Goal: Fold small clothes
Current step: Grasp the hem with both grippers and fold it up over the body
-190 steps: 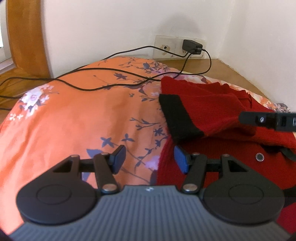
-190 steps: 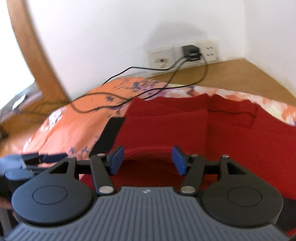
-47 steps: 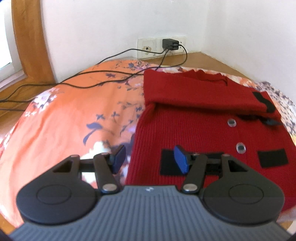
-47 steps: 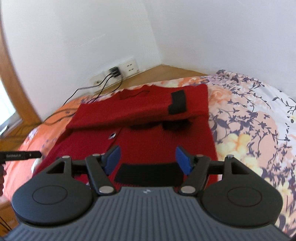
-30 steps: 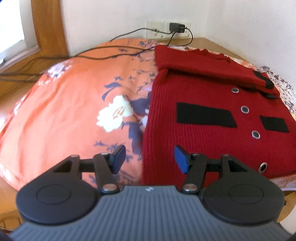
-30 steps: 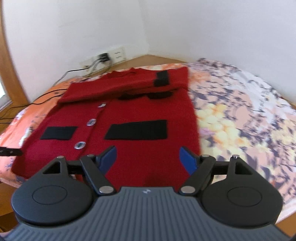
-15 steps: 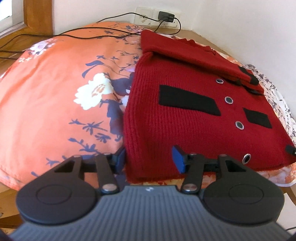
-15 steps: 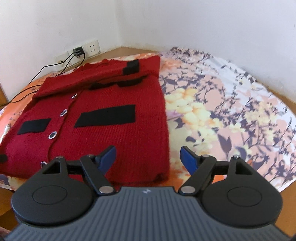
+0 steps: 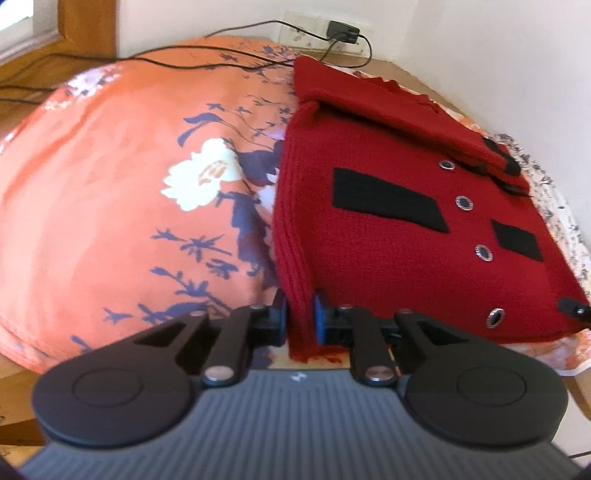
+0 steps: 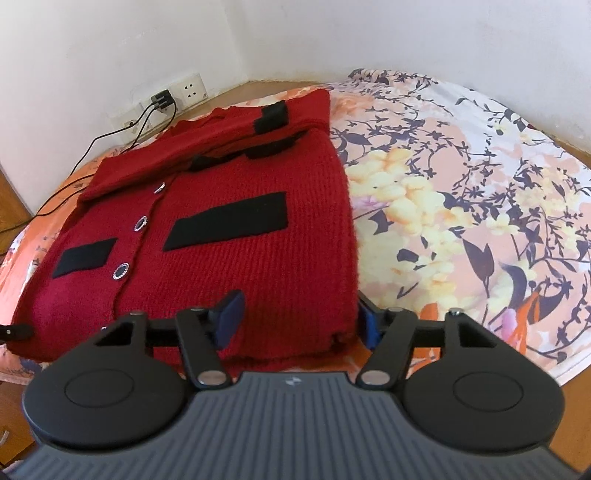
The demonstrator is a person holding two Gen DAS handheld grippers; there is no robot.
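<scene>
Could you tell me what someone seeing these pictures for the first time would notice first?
The eye goes to the red knit cardigan with black patches and shiny buttons, lying flat on the floral bedspread with its sleeves folded across the top. Next, the left gripper is pinched shut on the cardigan's near left hem corner, while the right gripper sits open around the near right corner. Black cables trail from a wall socket behind.

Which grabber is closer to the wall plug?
Neither clearly. The left gripper pinches the sweater's near left corner; the right gripper straddles its near right corner, open. The plug is far beyond both.
</scene>
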